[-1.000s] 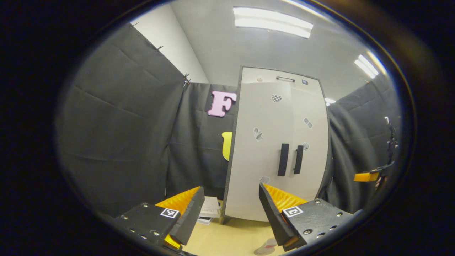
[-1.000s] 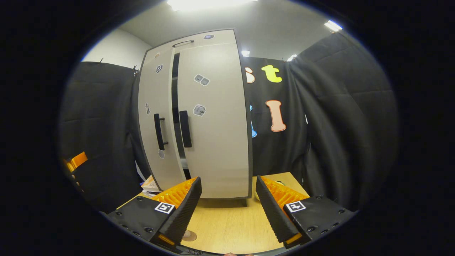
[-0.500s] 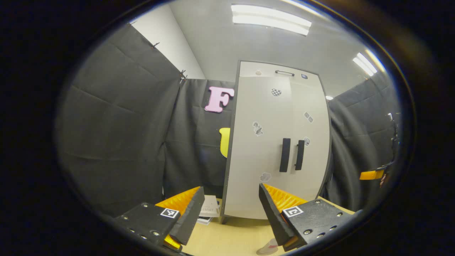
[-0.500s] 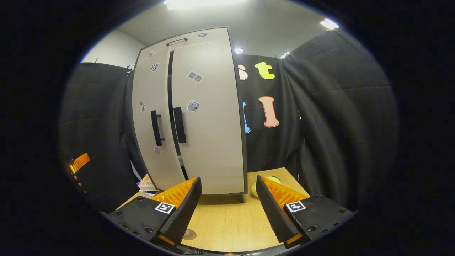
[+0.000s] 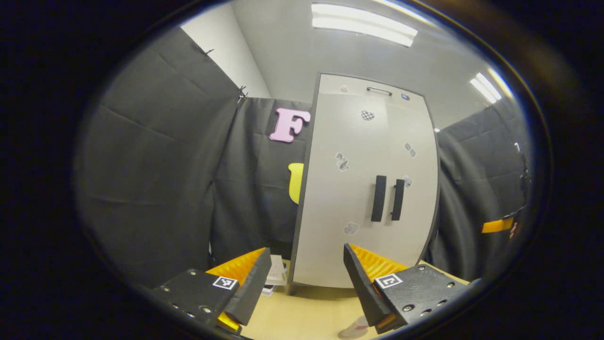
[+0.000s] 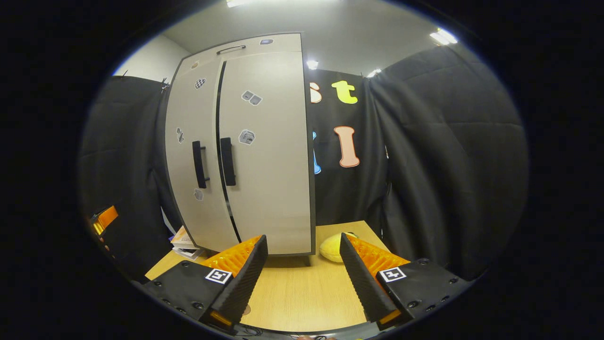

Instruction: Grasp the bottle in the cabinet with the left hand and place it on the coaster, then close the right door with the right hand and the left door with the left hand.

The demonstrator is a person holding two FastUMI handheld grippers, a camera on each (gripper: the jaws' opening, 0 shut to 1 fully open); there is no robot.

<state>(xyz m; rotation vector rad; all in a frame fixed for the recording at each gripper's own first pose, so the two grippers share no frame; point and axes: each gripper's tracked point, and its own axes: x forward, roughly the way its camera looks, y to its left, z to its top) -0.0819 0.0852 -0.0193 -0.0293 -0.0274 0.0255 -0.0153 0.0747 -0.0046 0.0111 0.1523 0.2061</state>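
Note:
The pale cabinet stands upright on the wooden table, its two doors drawn together with their dark handles side by side. In the right gripper view a thin dark slit runs between the cabinet doors. My left gripper hangs open and empty in front of the cabinet, well short of it. My right gripper is open and empty too, above the table. A round coaster lies by my left gripper's right finger; the coaster also peeks out beside my right gripper's left finger.
A stack of books or papers lies left of the cabinet; the same stack shows in the left gripper view. A yellow soft object rests on the table to the cabinet's right. Black cloth walls close in the booth.
The dark gap between the doors looks narrower than a second ago. The right gripper view has swung rightward, bringing the yellow object into sight. Both grippers stay open.

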